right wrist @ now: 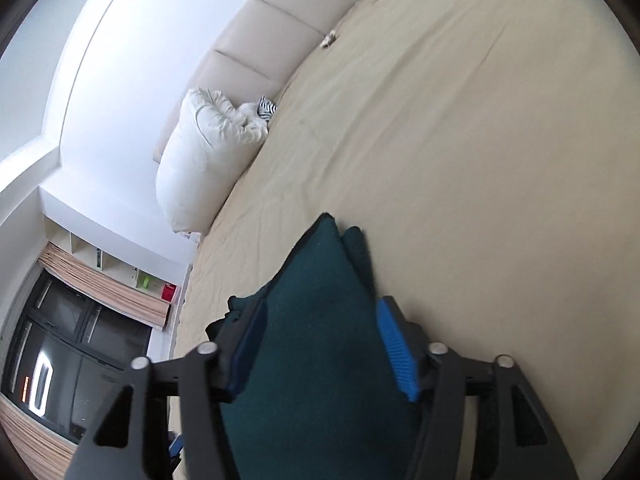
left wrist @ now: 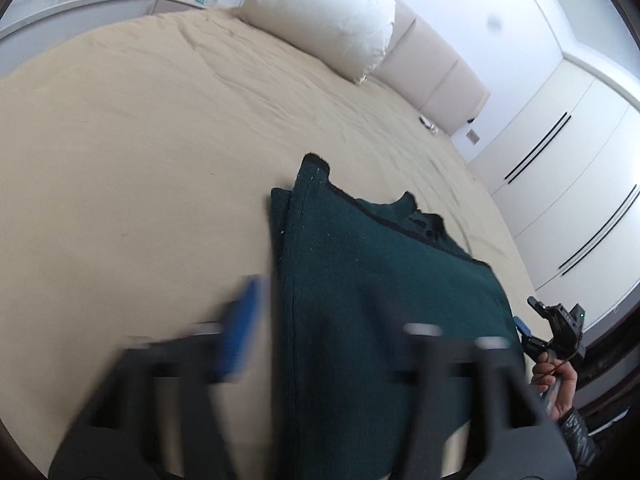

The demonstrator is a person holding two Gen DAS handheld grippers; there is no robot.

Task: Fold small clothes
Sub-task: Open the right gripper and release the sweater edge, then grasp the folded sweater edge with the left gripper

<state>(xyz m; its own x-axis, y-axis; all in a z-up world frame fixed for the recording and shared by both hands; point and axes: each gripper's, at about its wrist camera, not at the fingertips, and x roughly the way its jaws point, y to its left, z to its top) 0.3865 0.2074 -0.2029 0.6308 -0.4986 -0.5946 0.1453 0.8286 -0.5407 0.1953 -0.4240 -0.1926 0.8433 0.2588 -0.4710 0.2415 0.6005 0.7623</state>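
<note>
- Dark green garment (left wrist: 360,280) is lying folded on the beige bed (left wrist: 140,140), near the bed's near edge, well apart from the headboard (left wrist: 432,80).
- Garment's black-trimmed edge is pointing toward the headboard; a second layer is showing along its left side in the left wrist view.
- Left gripper (left wrist: 320,340) is blurring heavily; jaws are standing wide apart, with one blue pad (left wrist: 236,332) over bare sheet just left of the garment and the other finger over the cloth.
- Left pads are not pressing on the garment; cloth is sitting between the fingers, not clamped.
- Right gripper (right wrist: 324,344) is hovering over the garment's other end, jaws partly apart, blue pads (right wrist: 396,348) flanking the cloth.
- Cannot tell whether the right pads are touching the fabric sides; they are not pinching it.
- In the left wrist view the right gripper (left wrist: 532,336) is showing at the garment's right edge, a hand (left wrist: 556,384) in a dark sleeve holding it.
- White pillow (left wrist: 320,16) is resting against the headboard, at the bed's far edge.
- White wardrobe (left wrist: 560,184) is standing beside the bed.
</note>
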